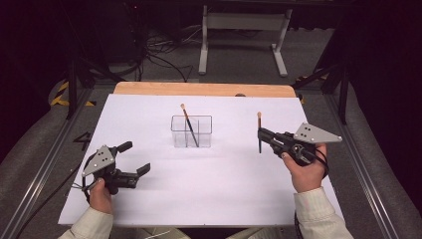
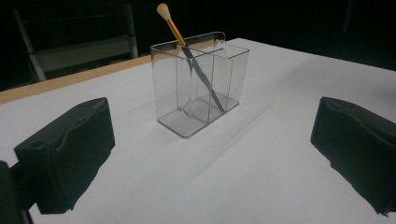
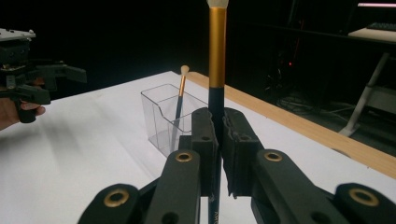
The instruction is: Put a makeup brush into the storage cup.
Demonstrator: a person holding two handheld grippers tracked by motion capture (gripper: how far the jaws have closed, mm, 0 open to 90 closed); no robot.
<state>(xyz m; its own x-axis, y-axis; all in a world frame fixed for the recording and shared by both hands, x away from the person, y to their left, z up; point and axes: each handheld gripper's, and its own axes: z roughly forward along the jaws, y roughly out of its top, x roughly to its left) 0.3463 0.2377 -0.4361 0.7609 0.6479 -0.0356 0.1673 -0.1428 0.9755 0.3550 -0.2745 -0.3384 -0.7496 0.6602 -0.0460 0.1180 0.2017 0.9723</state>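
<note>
Right claw [image 1: 261, 133] clamped on upright brush [image 1: 259, 130] | left claw [image 1: 135, 158] wide open, empty | organizer [image 1: 191, 131] at 9 o'clock; brush to be kept vertical, lowered into free compartment.

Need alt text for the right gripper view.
The right gripper is shut on an upright brush, bristles up. Beyond it a clear holder with a second brush stands on the white table; the left gripper is at far left.

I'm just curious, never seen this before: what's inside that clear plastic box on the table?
One brush leans inside the clear box, soft tip up and poking above the rim. The box has dividers; its other sections look empty. The see-through walls hide nothing.
</note>
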